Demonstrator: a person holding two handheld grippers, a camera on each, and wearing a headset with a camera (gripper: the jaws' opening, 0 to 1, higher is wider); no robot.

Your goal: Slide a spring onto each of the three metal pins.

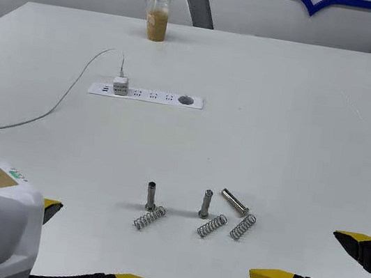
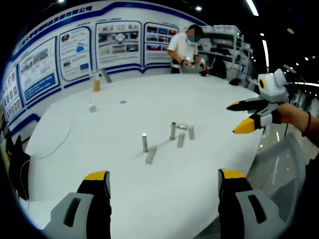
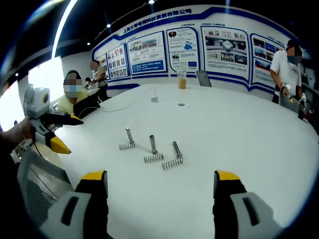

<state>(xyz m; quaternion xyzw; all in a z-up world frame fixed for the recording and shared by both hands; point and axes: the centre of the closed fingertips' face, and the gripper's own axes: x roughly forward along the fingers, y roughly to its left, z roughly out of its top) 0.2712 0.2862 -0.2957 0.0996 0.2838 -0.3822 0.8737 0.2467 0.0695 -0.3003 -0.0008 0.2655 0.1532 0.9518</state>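
Two metal pins stand upright on the white table, one to the left (image 1: 151,196) and one in the middle (image 1: 205,203); a third pin (image 1: 235,202) lies on its side to their right. Three springs (image 1: 149,218) (image 1: 212,226) (image 1: 243,226) lie loose just in front of the pins. The same pins (image 2: 145,142) (image 3: 153,144) and springs (image 2: 151,154) (image 3: 153,158) appear ahead of both gripper cameras. My left gripper (image 1: 90,247) (image 2: 164,179) hangs open near the front left edge. My right gripper (image 1: 313,259) (image 3: 160,177) is open at the front right. Neither touches anything.
A white power strip (image 1: 146,95) with a plugged charger (image 1: 120,85) and trailing cable lies mid-table. A plastic cup of iced drink (image 1: 157,16) stands at the far edge. A person (image 2: 185,46) stands beyond the table; seated people (image 3: 74,92) are at its side.
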